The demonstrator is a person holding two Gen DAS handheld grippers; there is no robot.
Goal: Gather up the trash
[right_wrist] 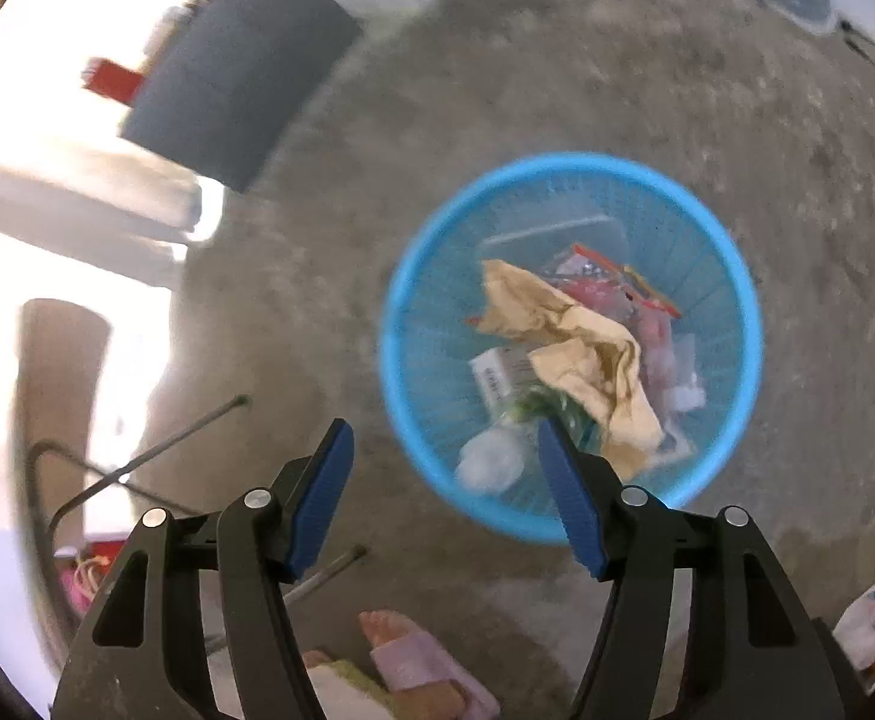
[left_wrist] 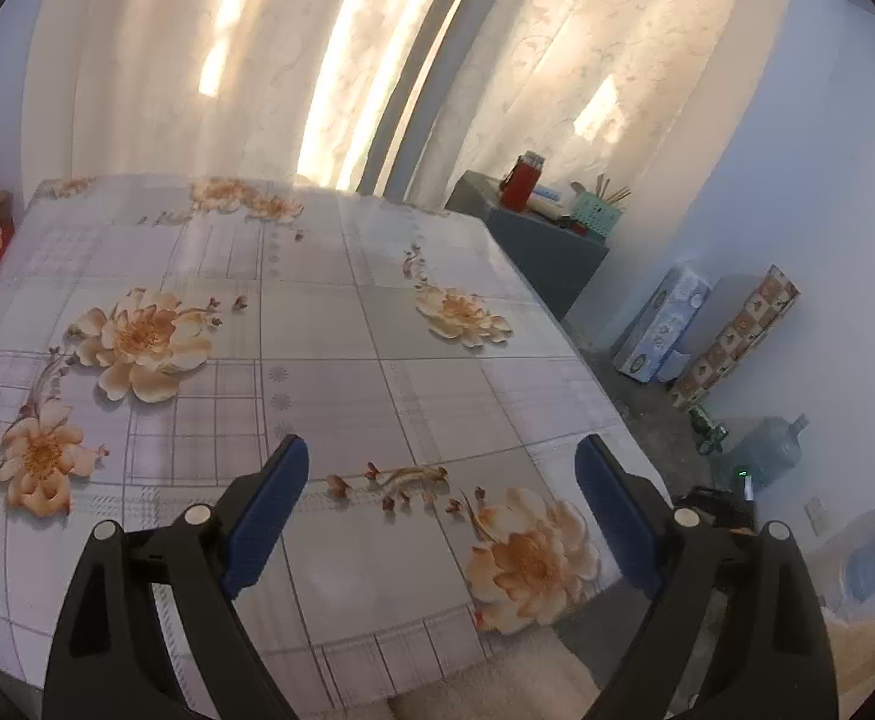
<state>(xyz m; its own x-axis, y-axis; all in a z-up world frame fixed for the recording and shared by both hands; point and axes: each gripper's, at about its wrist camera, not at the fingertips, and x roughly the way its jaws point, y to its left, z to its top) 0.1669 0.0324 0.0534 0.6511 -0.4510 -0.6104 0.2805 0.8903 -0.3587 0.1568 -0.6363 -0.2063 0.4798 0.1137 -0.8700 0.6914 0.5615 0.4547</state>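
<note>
1. We find the right gripper [right_wrist: 444, 480] above the concrete floor [right_wrist: 557, 90], pointing steeply down beside a blue basket [right_wrist: 731, 252]. Its fingers stand moderately apart and hold nothing; the view is blurred.
2. The trash lies inside the basket: a crumpled tan paper [right_wrist: 581, 354] on top, red-printed clear wrappers [right_wrist: 617, 288], a white printed packet [right_wrist: 497, 372] and a pale crinkled plastic piece [right_wrist: 488, 459] near the basket's lower wall.
3. We judge all of it light and soft. The paper should crush under the fingers and is best taken at a raised fold; the film wrappers look slippery and would need a pinch on a bunched edge.
4. The basket is round, of open plastic lattice with a solid rim. We judge it light and somewhat flexible; the rim is the place to take hold.
5. The left gripper [left_wrist: 443, 492] hovers over the table [left_wrist: 317, 360], fingers wide apart, empty.
6. The table carries a glossy cloth printed with grey checks and orange flowers. We see no loose trash on the part shown.
7. We judge the collecting near its end, subject to unseen areas.
</note>
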